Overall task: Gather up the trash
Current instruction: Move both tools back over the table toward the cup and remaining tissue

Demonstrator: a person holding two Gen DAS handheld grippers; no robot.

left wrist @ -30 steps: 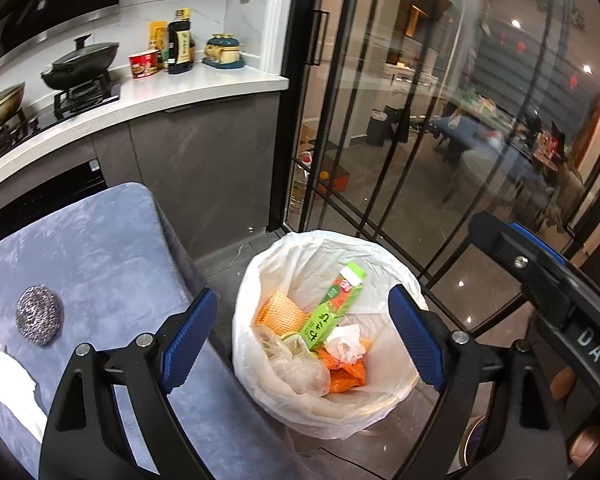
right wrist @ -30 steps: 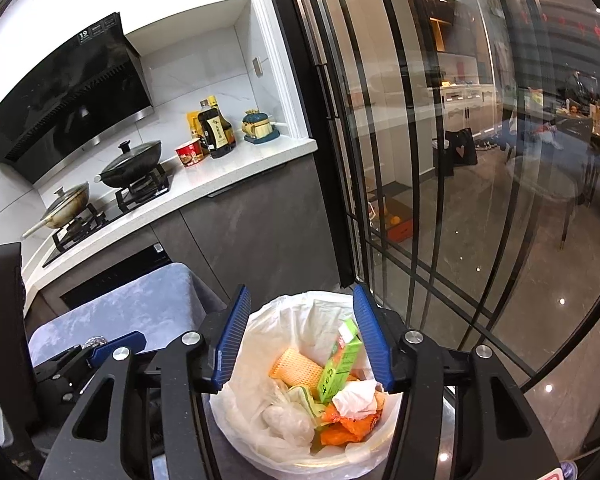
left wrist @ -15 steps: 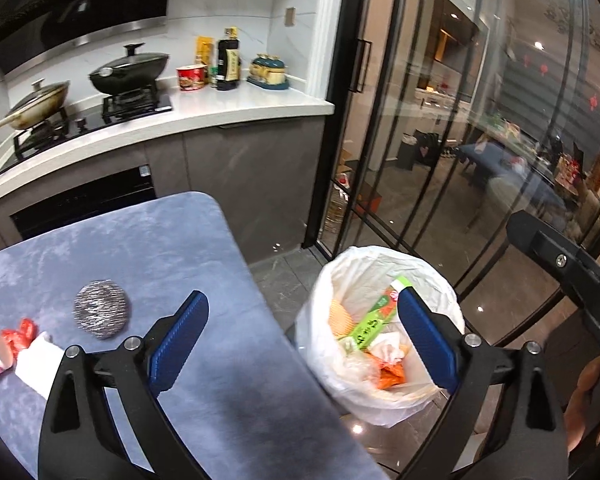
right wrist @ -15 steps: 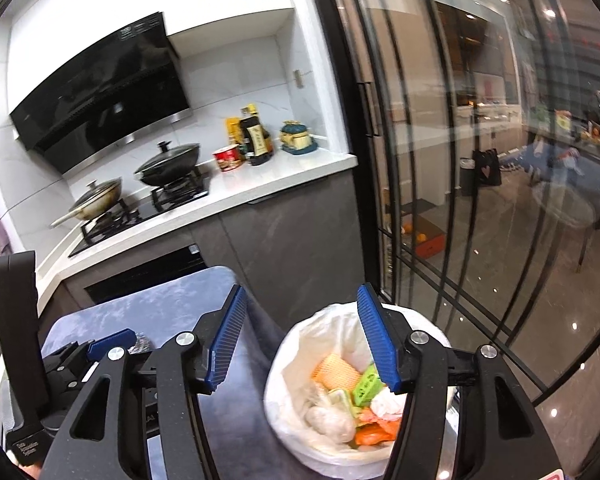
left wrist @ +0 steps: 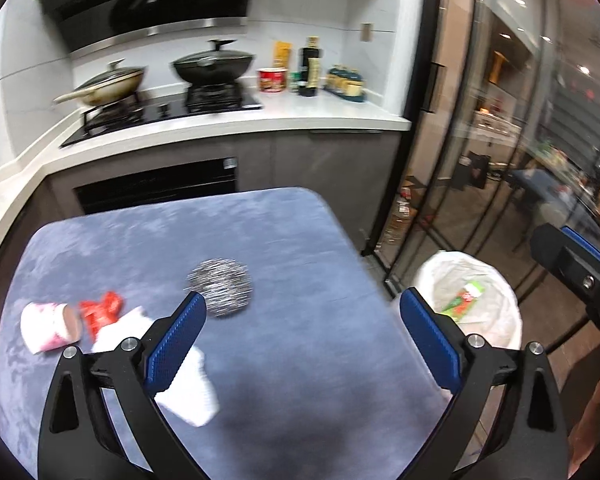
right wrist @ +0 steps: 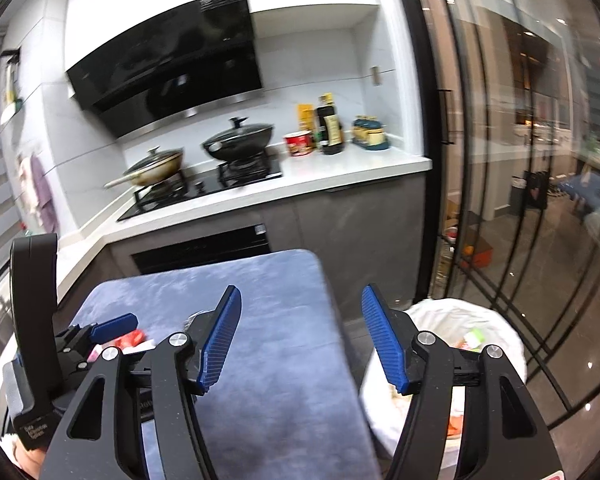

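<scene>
A blue-grey cloth table carries a steel wool ball, a red wrapper, a pink and white paper cup on its side and a white tissue. My left gripper hovers over the table just right of the steel wool, jaws opening, nothing between them. The white-bagged trash bin stands on the floor right of the table, a green packet inside. My right gripper hangs over the table's right edge, jaws opening and empty, with the bin at its right.
Behind the table runs a white kitchen counter with a black wok, a pan and bottles. Glass sliding doors stand to the right, just behind the bin.
Both views have swung left from over the bin to over the table. The bin now sits at the right, the cup and the wrapper have come into view, and both grippers' jaws stand wider.
</scene>
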